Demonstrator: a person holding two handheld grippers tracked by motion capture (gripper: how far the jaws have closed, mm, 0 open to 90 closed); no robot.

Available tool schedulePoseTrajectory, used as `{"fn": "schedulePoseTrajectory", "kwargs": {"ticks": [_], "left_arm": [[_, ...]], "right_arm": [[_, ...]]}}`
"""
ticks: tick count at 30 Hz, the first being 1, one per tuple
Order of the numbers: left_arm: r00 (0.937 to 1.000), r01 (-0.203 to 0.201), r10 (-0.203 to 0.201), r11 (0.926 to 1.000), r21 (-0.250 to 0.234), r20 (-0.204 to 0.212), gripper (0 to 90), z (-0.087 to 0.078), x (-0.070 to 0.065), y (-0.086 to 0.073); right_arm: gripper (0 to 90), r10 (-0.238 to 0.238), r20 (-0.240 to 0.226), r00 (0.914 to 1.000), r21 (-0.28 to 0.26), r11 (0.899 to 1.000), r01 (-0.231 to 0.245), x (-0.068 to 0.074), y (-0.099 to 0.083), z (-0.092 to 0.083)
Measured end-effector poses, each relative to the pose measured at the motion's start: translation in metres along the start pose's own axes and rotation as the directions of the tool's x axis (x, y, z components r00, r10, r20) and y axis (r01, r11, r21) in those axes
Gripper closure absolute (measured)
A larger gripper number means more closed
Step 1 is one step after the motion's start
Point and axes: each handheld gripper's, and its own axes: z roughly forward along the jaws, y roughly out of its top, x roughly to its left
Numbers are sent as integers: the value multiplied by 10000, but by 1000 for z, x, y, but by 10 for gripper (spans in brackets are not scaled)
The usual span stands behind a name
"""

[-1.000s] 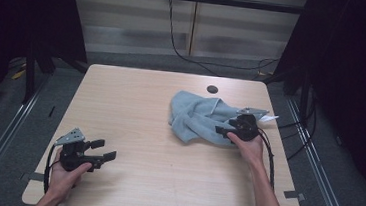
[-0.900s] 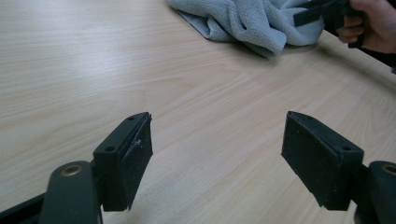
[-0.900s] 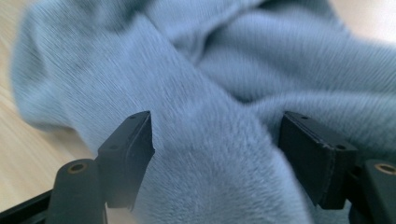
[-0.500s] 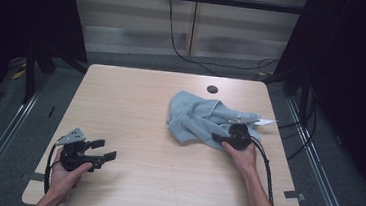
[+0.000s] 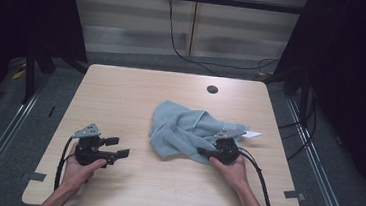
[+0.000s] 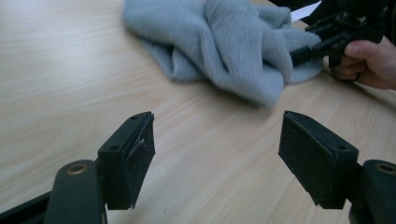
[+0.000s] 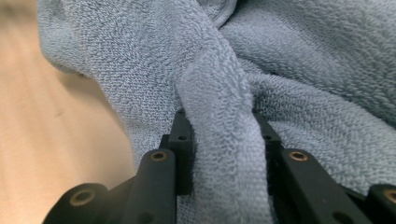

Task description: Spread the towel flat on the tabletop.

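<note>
A crumpled grey-blue towel (image 5: pixel 183 130) lies right of the table's middle, with a white tag (image 5: pixel 251 134) at its right edge. My right gripper (image 5: pixel 207 154) sits at the towel's near right corner. Its jaws have just been closing, and they pinch a thick fold of towel (image 7: pixel 219 140) between them. My left gripper (image 5: pixel 117 147) hovers low over bare wood near the front left, jaws wide apart and empty. In the left gripper view both pads (image 6: pixel 135 154) frame the table, with the towel (image 6: pixel 233 46) and the other hand (image 6: pixel 369 60) farther off.
The wooden table (image 5: pixel 121 92) has a round cable hole (image 5: pixel 212 89) at the back. Black cables trail from both grippers toward the front edge. Dark floor and metal rails surround the table.
My right gripper has moved left and toward the front edge, closing on the towel and dragging it along. The left gripper has shifted slightly to the right.
</note>
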Motion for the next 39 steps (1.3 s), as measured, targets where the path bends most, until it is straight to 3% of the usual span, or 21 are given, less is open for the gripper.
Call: {"fn": "schedulePoseTrajectory", "kwargs": {"ticks": [3,7,10,11,12,15,19,21,24,25,26,28,30,32,34,35,39], "left_arm": [[9999,45,-42,9997,-237,153,278,7,-3,9],[9985,-115,124,9998,-174,528,317,19,-11,16],[9968,-371,359,9992,152,713,348,28,-18,17],[9968,-473,454,9985,275,657,351,30,-20,17],[9963,-476,454,9984,294,734,351,32,-21,18],[9938,-459,418,9982,378,1029,361,38,-24,22],[9909,-550,474,9968,578,1258,372,49,-29,25],[9897,-751,625,9926,953,1288,362,57,-30,21],[9895,-917,735,9849,1470,1245,378,66,-33,12],[9885,-973,770,9828,1568,1305,490,67,-35,10],[9865,-1045,818,9814,1613,1417,490,66,-36,8],[9855,-1136,905,9802,1619,1436,630,63,-37,9],[9853,-1009,774,9830,1535,1523,681,61,-36,11],[9863,-805,578,9861,1453,1547,645,61,-33,13],[9871,-810,589,9858,1469,1491,544,64,-32,17],[9867,-921,703,9848,1475,1468,515,66,-31,21],[9879,-591,432,9928,1043,1487,394,78,-28,37]], "right_arm": [[684,-136,-317,9994,-66,9999,134,8,-2,1],[684,-375,-792,9961,148,9991,388,21,-5,-2],[684,-621,-1270,9900,217,9976,654,33,-10,-6],[684,-841,-1564,9841,329,9954,903,41,-13,-9],[684,-841,-1564,9841,329,9954,903,41,-13,-9],[679,-1036,-2120,9718,433,9924,1152,56,-22,-18],[616,-1109,-2228,9685,589,9902,1270,66,-27,-27],[556,-997,-2216,9700,494,9923,1133,68,-28,-36],[521,-702,-2044,9764,-299,9974,655,60,-21,-56],[520,-583,-1883,9804,-625,9969,473,55,-19,-64],[520,-454,-1625,9857,-894,9955,311,49,-17,-70],[520,-165,-1167,9930,-1203,9927,23,38,-16,-79],[518,55,-832,9965,-994,9949,-138,28,-18,-78],[459,211,-688,9974,-442,9987,-242,22,-20,-68],[358,242,-440,9987,21,9997,-241,20,-21,-55],[354,163,-422,9990,137,9998,-158,20,-21,-49],[308,34,-564,9984,394,9992,-12,18,-13,-33]]}}
